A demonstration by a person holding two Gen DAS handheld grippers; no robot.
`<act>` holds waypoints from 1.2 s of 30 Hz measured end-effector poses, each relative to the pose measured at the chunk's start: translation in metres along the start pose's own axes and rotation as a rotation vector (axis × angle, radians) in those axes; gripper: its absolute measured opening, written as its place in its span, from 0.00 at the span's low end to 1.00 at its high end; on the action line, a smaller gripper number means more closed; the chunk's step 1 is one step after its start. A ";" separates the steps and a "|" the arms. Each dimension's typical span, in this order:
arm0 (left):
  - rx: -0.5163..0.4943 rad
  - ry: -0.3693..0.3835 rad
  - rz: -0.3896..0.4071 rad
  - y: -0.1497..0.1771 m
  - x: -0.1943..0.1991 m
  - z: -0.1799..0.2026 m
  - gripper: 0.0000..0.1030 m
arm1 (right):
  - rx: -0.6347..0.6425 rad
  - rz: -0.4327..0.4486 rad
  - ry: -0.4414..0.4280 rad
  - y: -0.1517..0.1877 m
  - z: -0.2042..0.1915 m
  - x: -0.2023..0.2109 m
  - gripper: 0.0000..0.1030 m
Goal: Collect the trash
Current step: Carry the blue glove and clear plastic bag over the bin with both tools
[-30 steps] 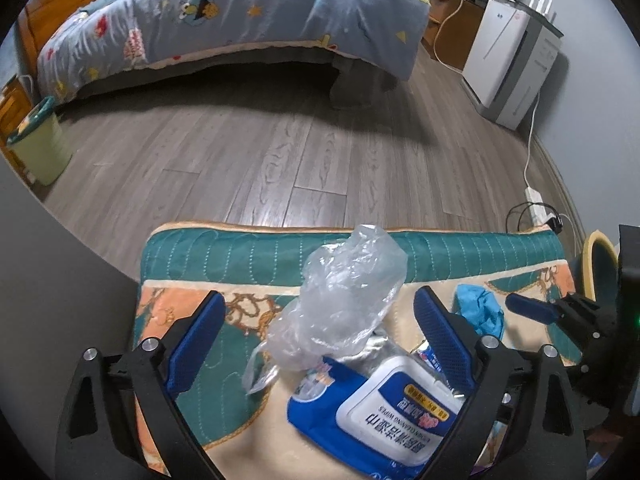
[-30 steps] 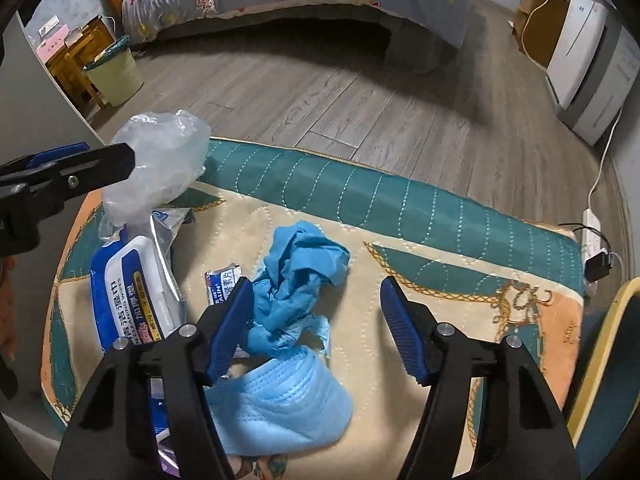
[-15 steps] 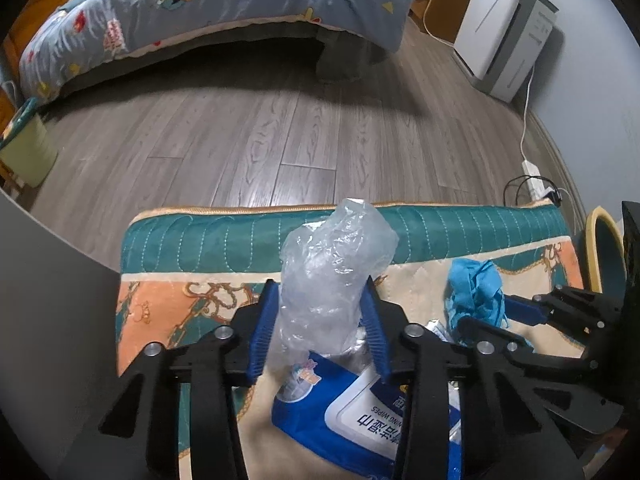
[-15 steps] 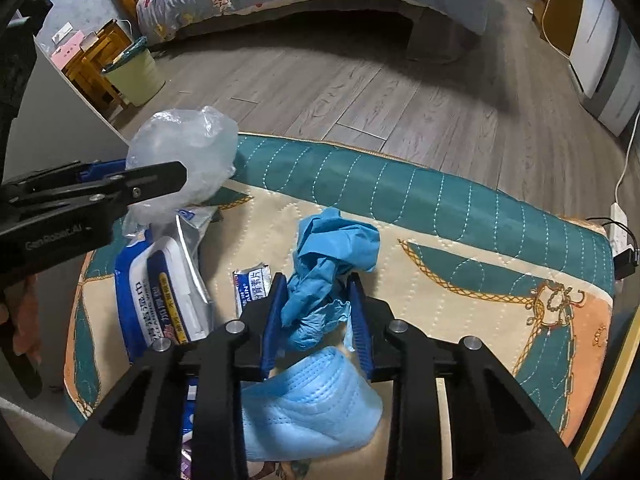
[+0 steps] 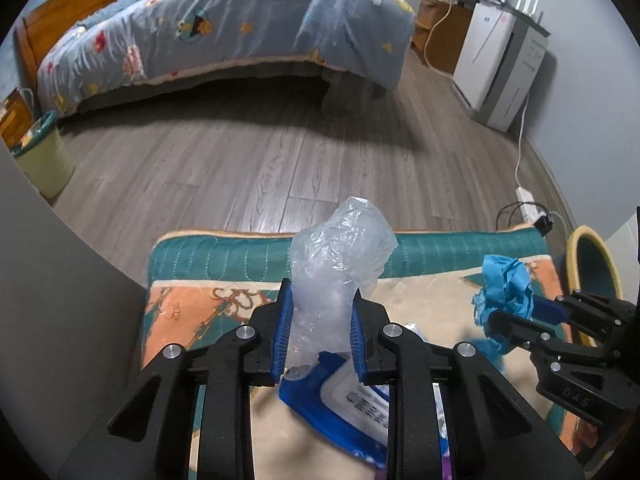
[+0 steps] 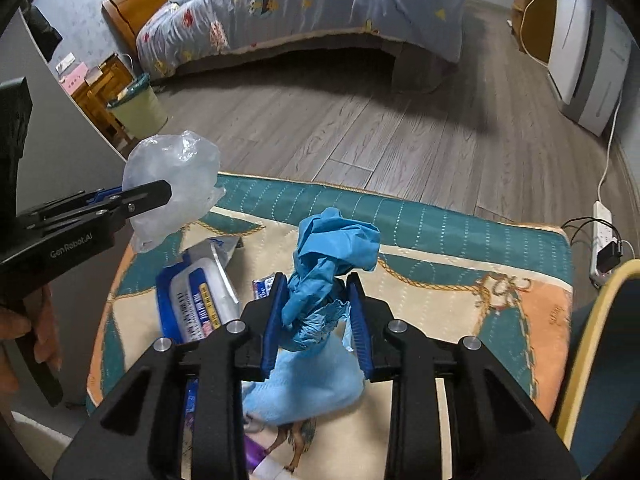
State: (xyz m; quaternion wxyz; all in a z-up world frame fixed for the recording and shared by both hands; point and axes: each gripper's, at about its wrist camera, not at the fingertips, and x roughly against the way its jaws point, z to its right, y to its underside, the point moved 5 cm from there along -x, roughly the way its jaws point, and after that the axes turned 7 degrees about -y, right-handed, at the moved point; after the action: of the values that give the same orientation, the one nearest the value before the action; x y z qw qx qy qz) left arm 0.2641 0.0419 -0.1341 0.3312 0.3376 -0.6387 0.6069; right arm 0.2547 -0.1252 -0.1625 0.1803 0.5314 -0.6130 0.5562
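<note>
Both claws are pinching trash. Left claw (image 5: 320, 334) has its blue pads pressed onto a crumpled clear plastic bag (image 5: 340, 264), most of which billows above the fingers, near the left end of the worktop (image 5: 208, 308), which wears a teal, cream and orange quilted cover. Right claw (image 6: 316, 316) is clamped on a crumpled blue disposable glove (image 6: 332, 256), raised over the middle of the cover. Just under the glove lies a light blue face mask (image 6: 308, 384); to its left sit a blue wet-wipes pack (image 6: 192, 300) and a small sachet (image 6: 262, 286), all on the cover.

A pale green waste bin (image 6: 138, 106) stands on the wooden floor far to the left, beside the bed (image 6: 304, 4), and is probably where both loads go.

Risks, as I judge them: the bag is thin and slippery and held only by its lower part, so a quick swing could let it slide out or snag. The glove's loose folds could likewise work free. The mask sits close below the glove, though I cannot tell whether they touch; if caught, it might drag along and drop on the floor.
</note>
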 end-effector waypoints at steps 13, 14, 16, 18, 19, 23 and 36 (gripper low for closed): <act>-0.055 0.017 0.102 0.011 0.067 0.028 0.26 | 0.006 0.063 0.051 0.020 -0.011 0.058 0.29; -0.058 0.018 0.105 0.012 0.069 0.028 0.26 | 0.004 0.067 0.054 0.022 -0.010 0.062 0.29; -0.074 0.015 0.119 0.015 0.078 0.033 0.26 | 0.007 0.082 0.065 0.024 -0.009 0.072 0.29; -0.082 0.021 0.134 0.016 0.087 0.038 0.26 | 0.010 0.096 0.082 0.026 -0.007 0.082 0.29; -0.086 0.028 0.141 0.017 0.091 0.041 0.26 | 0.007 0.103 0.087 0.026 -0.005 0.086 0.29; -0.119 0.046 0.169 0.020 0.105 0.060 0.26 | -0.029 0.126 0.106 0.031 0.007 0.105 0.29; -0.204 0.106 0.212 0.020 0.122 0.125 0.26 | -0.118 0.195 0.209 0.050 0.070 0.165 0.29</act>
State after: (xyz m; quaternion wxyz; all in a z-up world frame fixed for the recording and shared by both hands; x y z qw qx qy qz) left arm 0.1787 -0.0863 -0.0492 0.3312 0.2006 -0.7107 0.5874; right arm 0.1768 -0.2703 -0.0749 0.2193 0.3971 -0.6711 0.5863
